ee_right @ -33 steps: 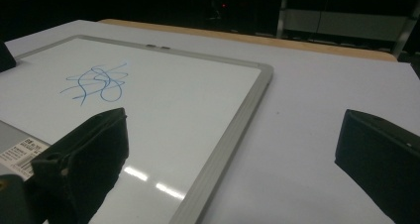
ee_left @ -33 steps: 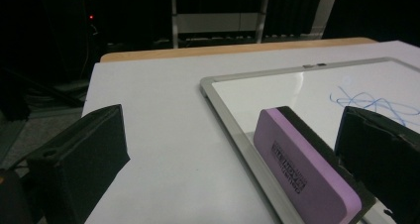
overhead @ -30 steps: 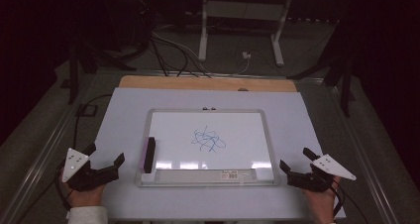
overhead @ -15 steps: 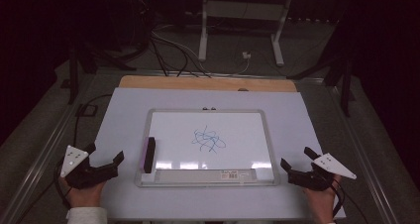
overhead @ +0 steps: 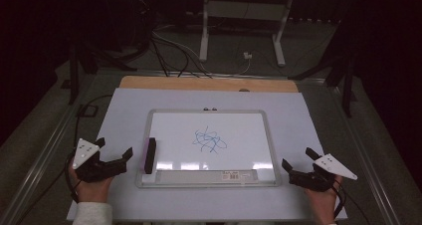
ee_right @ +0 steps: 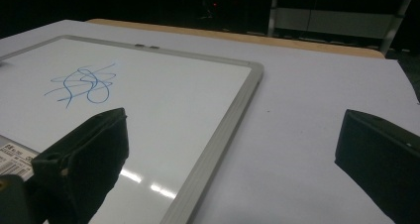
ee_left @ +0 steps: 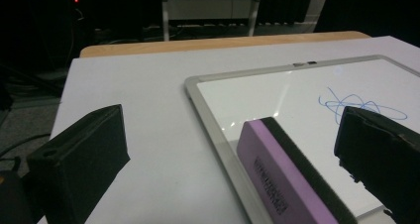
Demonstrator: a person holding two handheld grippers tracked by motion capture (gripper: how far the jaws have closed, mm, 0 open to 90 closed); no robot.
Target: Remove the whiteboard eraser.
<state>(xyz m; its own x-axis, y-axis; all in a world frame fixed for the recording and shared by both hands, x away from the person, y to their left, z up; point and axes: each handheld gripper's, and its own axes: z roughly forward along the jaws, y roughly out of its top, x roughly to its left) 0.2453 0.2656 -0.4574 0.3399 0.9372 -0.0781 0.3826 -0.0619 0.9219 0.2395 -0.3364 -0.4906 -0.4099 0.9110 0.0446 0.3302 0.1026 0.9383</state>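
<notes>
Two hand-held grippers rest low at the near corners of a pale lavender bench (overhead: 124, 115), one in each of a person's hands. Left hand-held gripper (overhead: 115, 155) has jaws apart, nothing btwn them; it sits just outside the whiteboard's left edge, w/ a grey three-cornered plate on top. Right hand-held gripper (overhead: 297, 160) also has jaws wide apart & empty, just outside the whiteboard's right edge.

Whiteboard (overhead: 239, 130), silver-framed, lies flat btwn the two grippers, in the middle of the bench. Blue marker scribble (overhead: 209, 140) sits near the board's centre, ahead of both grippers & well apart from each.

Whiteboard eraser (overhead: 150, 155), purple body w/ black felt, lies along the board's left frame, just beside the left gripper's jaw tips, not touching them. In the left gripper view the eraser (ee_left: 285, 177) shows close up btwn the two black jaws, its printed purple side facing the camera, scribble (ee_left: 361, 105) beyond it. In the right gripper view the board frame (ee_right: 218, 135) runs btwn the jaws, scribble (ee_right: 81, 85) ahead to the left.
</notes>
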